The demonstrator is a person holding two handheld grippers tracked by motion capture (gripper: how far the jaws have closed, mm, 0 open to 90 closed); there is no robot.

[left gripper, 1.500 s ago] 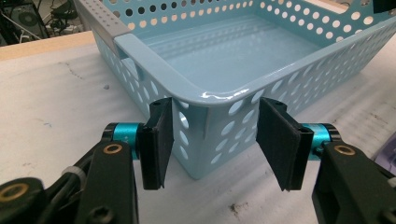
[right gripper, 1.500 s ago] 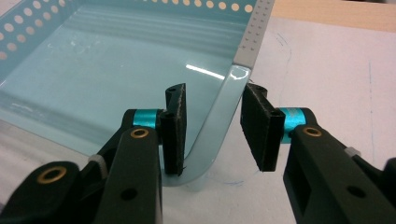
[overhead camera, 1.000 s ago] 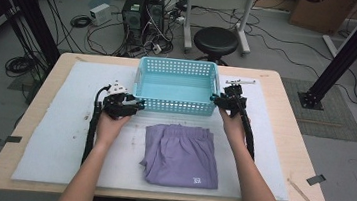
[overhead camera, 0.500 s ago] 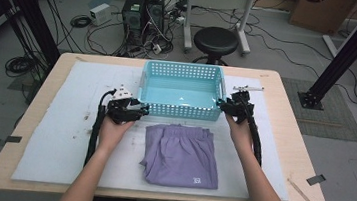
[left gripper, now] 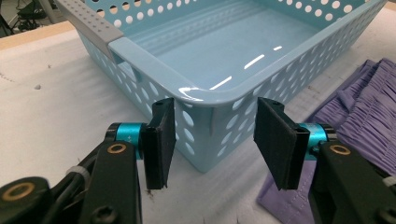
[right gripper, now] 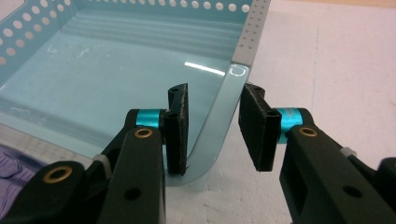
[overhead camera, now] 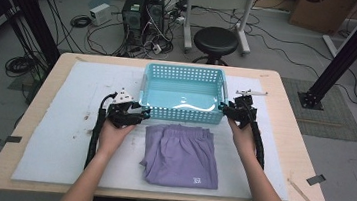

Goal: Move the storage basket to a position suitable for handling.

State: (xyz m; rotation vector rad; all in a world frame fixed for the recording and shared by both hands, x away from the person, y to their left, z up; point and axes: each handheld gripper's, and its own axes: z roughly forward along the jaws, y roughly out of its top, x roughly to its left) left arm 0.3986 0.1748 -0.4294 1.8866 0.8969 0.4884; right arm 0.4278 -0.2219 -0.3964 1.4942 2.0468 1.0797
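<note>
2 grippers flank the perforated light-blue plastic basket at mid-tabletop. The left gripper gapes wide around its near-left corner, gripping nothing; the right gripper straddles the near-right rim, jaws part-open, not clamped. Closing both evenly should avoid tilting. Folded purple shorts lie nearer on the white mat; cables litter the floor.

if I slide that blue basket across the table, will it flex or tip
The basket looks like thin perforated plastic, so its walls may flex slightly. It is empty, so probably light. Its low, wide shape should slide rather than tip.
</note>
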